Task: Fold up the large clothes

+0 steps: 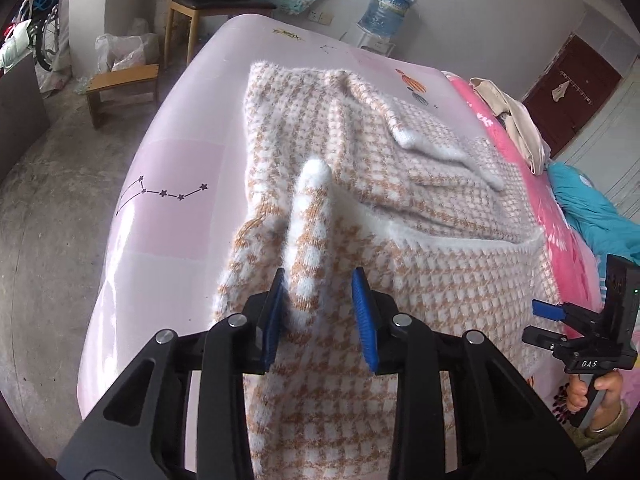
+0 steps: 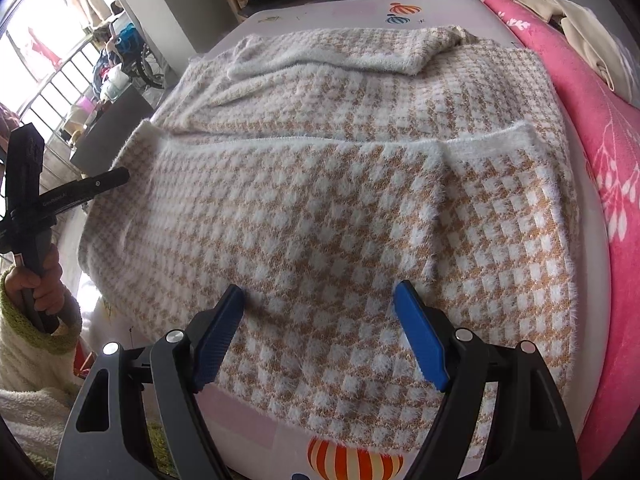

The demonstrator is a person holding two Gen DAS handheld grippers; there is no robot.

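A fuzzy tan-and-white houndstooth sweater lies spread on the pink bed sheet, with its far part folded over. One sleeve runs toward me as a raised ridge. My left gripper is shut on that sleeve, which fills the gap between the blue pads. In the right wrist view my right gripper hovers open just above the near hem of the sweater, with nothing pinched. It also shows at the right edge of the left wrist view, held by a hand.
A pink floral blanket borders the sweater on the right, with a beige garment and a teal cloth on it. The bed's left edge drops to a concrete floor with a wooden stool and a chair.
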